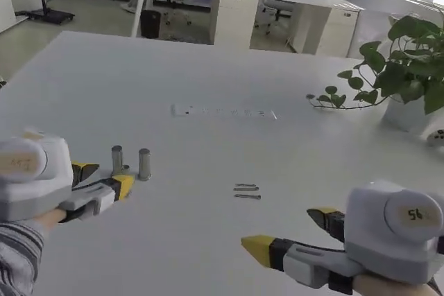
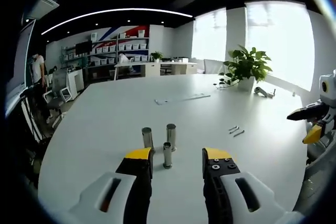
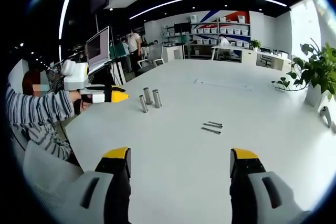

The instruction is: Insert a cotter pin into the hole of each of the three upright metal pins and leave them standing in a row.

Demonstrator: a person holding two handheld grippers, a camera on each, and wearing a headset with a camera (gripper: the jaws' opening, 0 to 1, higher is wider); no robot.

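Landmark: three metal pins (image 2: 167, 155), all upright on the white table (image 1: 208, 74). Two stand side by side. The third stands alone on the left-gripper side of that pair, making a tight cluster.
Striped sleeve (image 1: 17, 258): furthest left in the head view, behind the left gripper, on the side away from the metal pins.
Left gripper (image 2: 178, 157): immediately left of the metal pins in the head view, pointing at them, with its jaws moderately parted.
Left gripper hold: nothing is clamped. In the left gripper view the lone pin stands in the gap between the yellow jaw tips. Contact with either tip cannot be confirmed.
Clear strip (image 1: 222, 111): flat on the table, beyond the metal pins and to their right, well apart from them.
Cotter pins (image 1: 247, 192): lying flat and side by side on the table, to the right of the metal pins and apart from them. Two can be made out in the head view, but the exact count cannot be settled.
Right gripper (image 3: 180, 157): right of the metal pins and well apart from them, past the cotter pins, held over bare table. Its jaws are spread wide with nothing between them.
Potted plant (image 1: 406, 67): far right of the metal pins, near the table's edge.
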